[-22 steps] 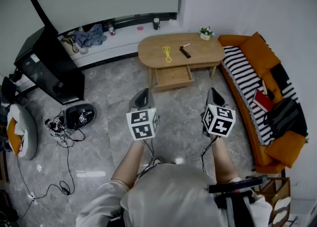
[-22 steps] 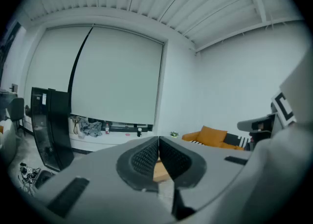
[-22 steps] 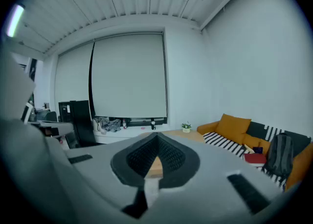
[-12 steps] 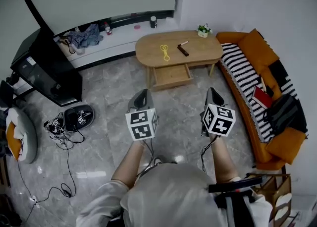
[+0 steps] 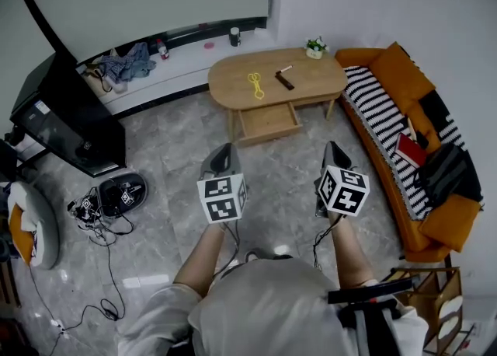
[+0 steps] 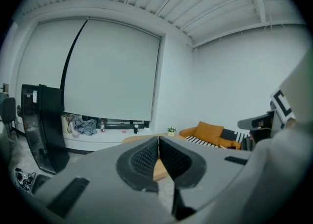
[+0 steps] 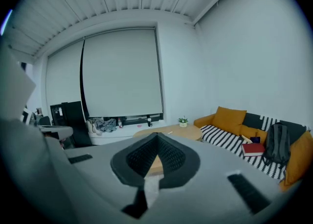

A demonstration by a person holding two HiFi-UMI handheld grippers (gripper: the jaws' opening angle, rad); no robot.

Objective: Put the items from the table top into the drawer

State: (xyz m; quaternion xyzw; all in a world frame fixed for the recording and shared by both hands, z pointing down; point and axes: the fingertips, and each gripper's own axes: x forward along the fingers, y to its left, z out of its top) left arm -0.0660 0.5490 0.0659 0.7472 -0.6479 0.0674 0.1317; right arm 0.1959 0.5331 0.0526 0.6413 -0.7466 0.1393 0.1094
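Observation:
A light wooden coffee table [image 5: 311,81] stands across the room in the head view. On its top lie a yellow looped item [image 5: 255,85], a dark bar-shaped item [image 5: 284,80] and a small potted plant [image 5: 314,48]. The drawer [image 5: 268,120] under the top is pulled partly out. My left gripper [image 5: 225,149] and right gripper [image 5: 332,147] are held side by side over the floor, well short of the table. Both point toward it, shut and empty. In the right gripper view the table [image 7: 171,131] shows beyond the closed pads [image 7: 146,155].
An orange sofa [image 5: 384,67] with a striped throw, a red book [image 5: 409,149] and a dark backpack [image 5: 446,172] runs along the right. A black cabinet [image 5: 66,121] stands left. Cables and a round device [image 5: 120,195] lie on the tiled floor. Clothes [image 5: 128,61] sit on the window ledge.
The room has slid a little left in the head view, the cabinet and floor cables most. Both grippers keep their place in the picture and stay shut.

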